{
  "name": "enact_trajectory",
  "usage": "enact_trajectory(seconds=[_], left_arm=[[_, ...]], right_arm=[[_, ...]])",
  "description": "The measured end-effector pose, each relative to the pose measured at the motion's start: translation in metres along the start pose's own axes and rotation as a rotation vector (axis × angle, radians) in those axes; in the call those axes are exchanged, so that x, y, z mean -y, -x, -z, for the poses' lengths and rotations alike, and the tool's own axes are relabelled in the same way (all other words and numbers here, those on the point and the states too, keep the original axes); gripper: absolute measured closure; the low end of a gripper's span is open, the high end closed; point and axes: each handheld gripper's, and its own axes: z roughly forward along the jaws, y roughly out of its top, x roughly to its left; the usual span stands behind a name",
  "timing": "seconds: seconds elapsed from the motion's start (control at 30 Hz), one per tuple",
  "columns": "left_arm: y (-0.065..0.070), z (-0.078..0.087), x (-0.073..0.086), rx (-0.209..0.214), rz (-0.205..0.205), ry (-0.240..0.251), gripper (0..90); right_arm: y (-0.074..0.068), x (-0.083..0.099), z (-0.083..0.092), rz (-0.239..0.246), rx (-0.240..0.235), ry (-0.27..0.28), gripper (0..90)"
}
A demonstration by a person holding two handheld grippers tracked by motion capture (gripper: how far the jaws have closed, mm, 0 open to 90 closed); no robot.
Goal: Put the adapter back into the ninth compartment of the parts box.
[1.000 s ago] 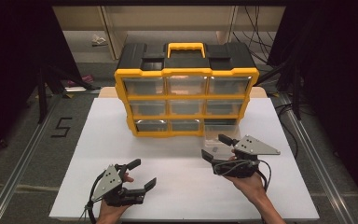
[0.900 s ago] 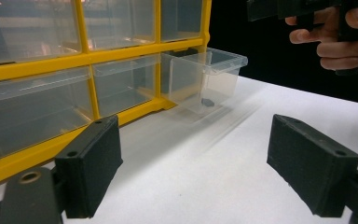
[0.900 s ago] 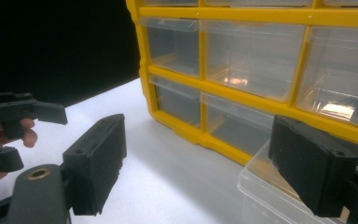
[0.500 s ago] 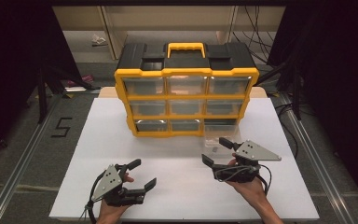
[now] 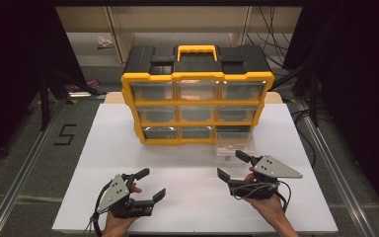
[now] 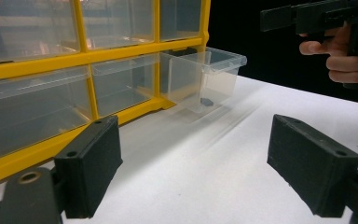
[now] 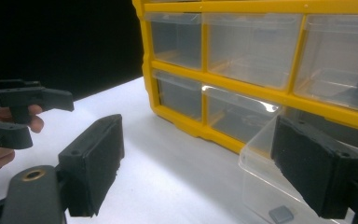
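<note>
A yellow and black organizer (image 5: 197, 98) with clear drawers stands at the back of the white table (image 5: 108, 148). One clear drawer (image 5: 234, 142) sticks out at its bottom right, with a small dark piece (image 5: 226, 158) inside. My right gripper (image 5: 233, 165) is open just in front of that drawer, nothing between its jaws. In the right gripper view (image 7: 200, 172) the drawer (image 7: 261, 186) and its grey piece (image 7: 280, 213) lie by the right jaw. My left gripper (image 5: 151, 183) is open near the front left. In the left gripper view (image 6: 200, 172) the jaws face the drawer (image 6: 205, 79) from a distance.
Dark floor, metal rails and cables surround the table. The number 5 (image 5: 65, 134) is marked on the floor at the left. The other hand and its gripper (image 6: 317, 18) show at the upper right of the left gripper view. White tabletop stretches between the two grippers.
My right gripper has drawn back a little toward the near edge, and the pulled-out clear drawer now shows in front of it. The left gripper has stayed where it was.
</note>
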Motion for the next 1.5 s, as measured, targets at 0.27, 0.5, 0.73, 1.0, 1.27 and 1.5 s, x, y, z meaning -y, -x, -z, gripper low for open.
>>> enact_trajectory(seconds=[0.27,0.5,0.73,1.0,1.27,1.5], left_arm=[[0.000,0.000,0.000,0.001,-0.001,0.000,17.1],[0.000,0.000,0.000,0.001,-0.001,-0.001,17.1],[0.000,0.000,0.000,0.002,-0.002,-0.001,17.1],[0.001,0.000,0.000,0.007,-0.002,-0.004,17.1],[0.001,0.000,0.000,0.008,-0.002,-0.005,17.1],[0.001,0.001,0.001,0.008,-0.004,-0.007,17.0]], right_arm=[[0.001,0.005,0.004,0.000,0.010,0.002,18.0],[0.001,0.010,0.007,0.000,0.015,-0.003,18.0],[0.001,0.015,0.008,0.001,0.023,-0.001,18.0],[0.003,0.021,0.011,0.004,0.038,-0.007,17.9],[0.004,0.028,0.016,0.004,0.048,-0.008,17.9],[0.005,0.032,0.019,-0.002,0.053,-0.009,17.9]])
